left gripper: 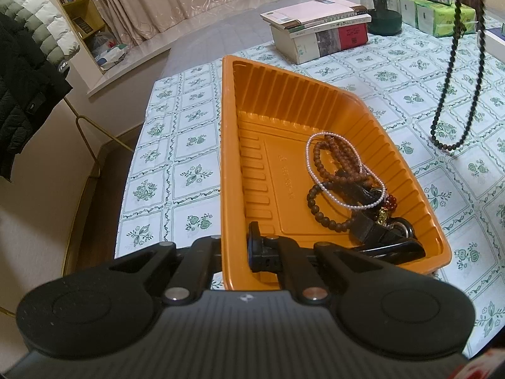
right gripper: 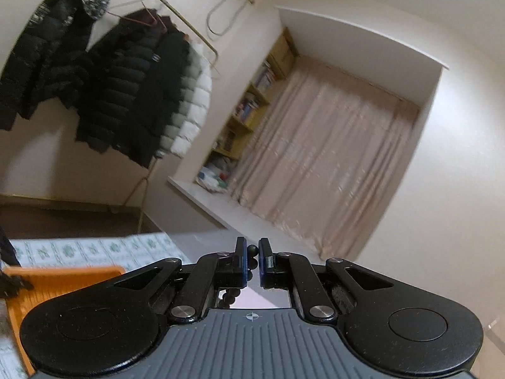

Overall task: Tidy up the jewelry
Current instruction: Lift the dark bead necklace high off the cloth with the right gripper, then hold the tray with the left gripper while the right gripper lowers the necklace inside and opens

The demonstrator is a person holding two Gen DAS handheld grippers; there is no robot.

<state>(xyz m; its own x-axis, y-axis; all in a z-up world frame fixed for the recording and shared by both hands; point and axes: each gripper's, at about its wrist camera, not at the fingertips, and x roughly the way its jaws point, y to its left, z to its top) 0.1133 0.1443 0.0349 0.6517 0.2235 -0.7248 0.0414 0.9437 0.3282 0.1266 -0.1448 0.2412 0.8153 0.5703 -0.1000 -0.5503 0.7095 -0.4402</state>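
Observation:
An orange plastic tray (left gripper: 277, 101) sits on the floral tablecloth. My left gripper (left gripper: 235, 252) is shut on the tray's near left wall, one finger inside and one outside. In the tray lie a white pearl strand (left gripper: 315, 173), brown bead bracelets (left gripper: 334, 158), a red-bead piece and dark items. A long dark bead necklace (left gripper: 454, 72) hangs in the air at the right, above the table. My right gripper (right gripper: 252, 260) is raised and tilted, shut on that necklace's beads (right gripper: 253, 249). The tray's corner shows in the right wrist view (right gripper: 63, 278).
A stack of books (left gripper: 318, 28), a dark green jar (left gripper: 380, 6) and tissue packs (left gripper: 438, 9) stand at the table's far side. A coat rack with jackets (left gripper: 28, 63) stands left of the table. Curtains and a bookshelf are behind.

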